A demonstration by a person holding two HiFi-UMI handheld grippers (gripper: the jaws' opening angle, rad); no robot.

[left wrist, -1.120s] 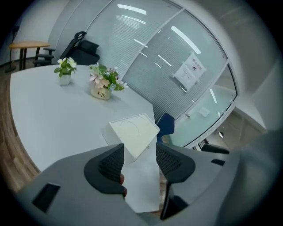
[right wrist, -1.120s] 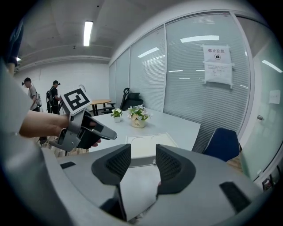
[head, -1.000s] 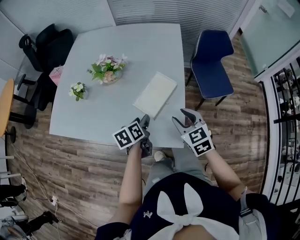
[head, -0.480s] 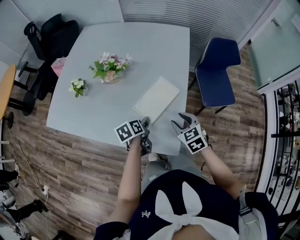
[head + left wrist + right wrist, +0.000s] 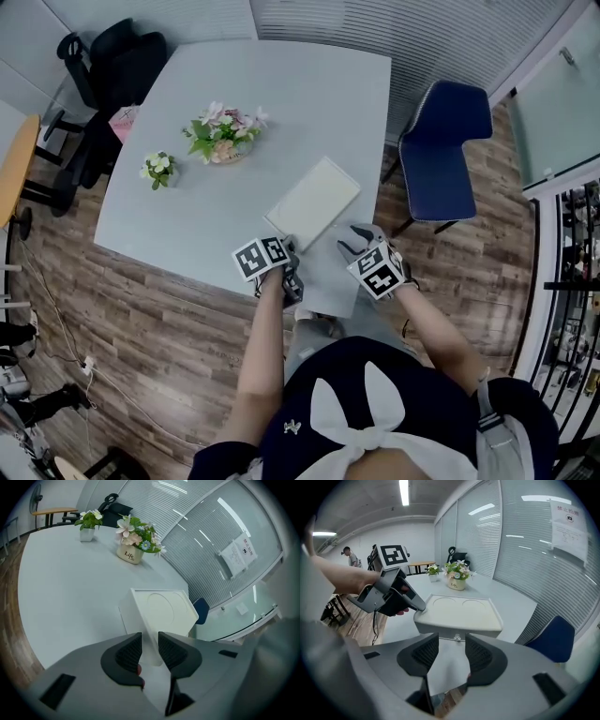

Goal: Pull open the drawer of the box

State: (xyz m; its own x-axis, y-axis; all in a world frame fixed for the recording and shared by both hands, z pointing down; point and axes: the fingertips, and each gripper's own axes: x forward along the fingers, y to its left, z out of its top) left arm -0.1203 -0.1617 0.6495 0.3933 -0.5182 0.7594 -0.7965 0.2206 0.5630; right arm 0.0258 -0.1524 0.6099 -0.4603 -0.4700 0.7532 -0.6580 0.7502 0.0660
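Observation:
A flat white box (image 5: 314,200) lies on the grey table (image 5: 187,225) near its front edge. A small knob (image 5: 457,638) sits in the middle of the drawer front that faces me. My left gripper (image 5: 287,247) is at the box's near left corner (image 5: 151,634). Its jaws have just been closing, and that corner fills the gap between the pads (image 5: 129,651). My right gripper (image 5: 452,653) is open just short of the knob, which shows beyond the gap with nothing between the jaws. In the head view the right gripper (image 5: 350,240) hovers over the table in front of the drawer.
A pot of pink and white flowers (image 5: 223,136) and a small plant pot (image 5: 157,171) stand on the table's left half. A blue chair (image 5: 448,150) is at the right, a black office chair (image 5: 112,66) at the far left. A person (image 5: 348,555) stands far back.
Both grippers have come forward and down towards the box's near end. The left one's tips have reached the box's corner.

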